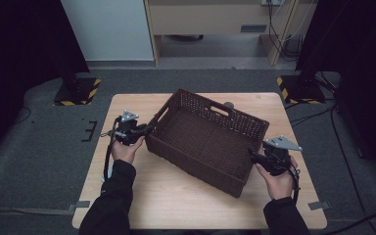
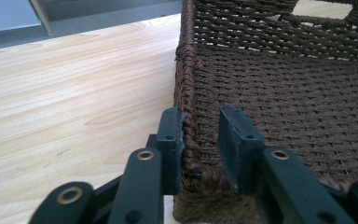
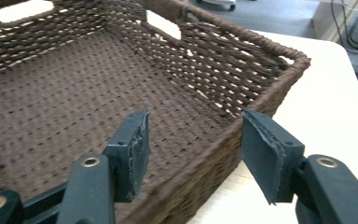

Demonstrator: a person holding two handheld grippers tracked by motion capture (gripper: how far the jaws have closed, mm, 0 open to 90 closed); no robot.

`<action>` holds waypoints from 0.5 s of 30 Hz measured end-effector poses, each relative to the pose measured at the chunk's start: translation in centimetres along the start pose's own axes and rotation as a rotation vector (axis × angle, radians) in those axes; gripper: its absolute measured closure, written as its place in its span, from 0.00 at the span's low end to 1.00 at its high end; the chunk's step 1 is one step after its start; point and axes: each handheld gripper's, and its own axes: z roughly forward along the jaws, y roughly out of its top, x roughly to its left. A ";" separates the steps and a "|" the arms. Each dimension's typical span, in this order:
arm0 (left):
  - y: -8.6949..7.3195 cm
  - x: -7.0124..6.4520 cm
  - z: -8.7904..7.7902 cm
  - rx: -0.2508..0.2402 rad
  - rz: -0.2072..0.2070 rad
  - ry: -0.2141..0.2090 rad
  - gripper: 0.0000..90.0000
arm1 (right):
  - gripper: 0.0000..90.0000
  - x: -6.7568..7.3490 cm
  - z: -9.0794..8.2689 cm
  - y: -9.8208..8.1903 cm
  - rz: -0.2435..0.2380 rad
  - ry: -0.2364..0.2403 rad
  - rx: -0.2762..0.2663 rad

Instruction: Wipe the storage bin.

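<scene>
A dark brown woven basket (image 1: 196,164) lies skewed on the wooden table (image 1: 176,200), nothing inside it. My left gripper (image 1: 148,130) is at its left end wall. In the left gripper view the gripper (image 2: 200,126) straddles the basket's rim (image 2: 191,93): the outer pad touches the wall and the inner pad stands a little off it. My right gripper (image 1: 252,154) is at the near right corner. There the gripper (image 3: 193,140) stands open astride the rim (image 3: 205,163), with a wide gap on both sides.
Handle cut-outs (image 3: 163,24) pierce the basket's walls. Bare table lies in front of the basket and to its left (image 2: 65,93). Off the table stand two posts with striped bases, one at the back left (image 1: 76,92) and one at the back right (image 1: 298,89).
</scene>
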 end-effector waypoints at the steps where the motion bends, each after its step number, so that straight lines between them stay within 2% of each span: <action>1: -0.1 -0.3 -0.3 0.006 0.007 0.005 0.77 | 0.46 0.2 -0.1 0.0 -0.003 0.004 -0.001; 3: -0.4 -0.6 -0.8 0.012 0.015 0.008 0.77 | 0.45 0.7 -0.2 -0.3 -0.008 0.016 0.015; 6: -1.1 -1.1 -1.8 0.011 0.011 0.008 0.77 | 0.45 1.1 0.4 -0.6 -0.028 -0.004 0.050; 8: -1.5 -1.4 -2.4 0.006 0.009 0.002 0.77 | 0.48 1.0 0.8 -0.8 -0.033 -0.026 0.068; 10: -1.7 -1.6 -2.8 0.009 0.030 0.000 0.76 | 0.54 0.8 1.1 -1.0 -0.025 -0.029 0.086; 11: -1.7 -1.7 -2.8 0.006 0.035 0.006 0.74 | 0.58 0.7 1.2 -1.1 -0.028 -0.035 0.093; 14: -1.4 -1.4 -2.7 0.000 0.038 0.004 0.70 | 0.62 0.4 1.8 -1.1 -0.022 -0.022 0.101; 15: -1.3 -1.3 -2.4 -0.002 0.037 0.007 0.69 | 0.64 0.5 1.9 -1.0 -0.031 -0.031 0.103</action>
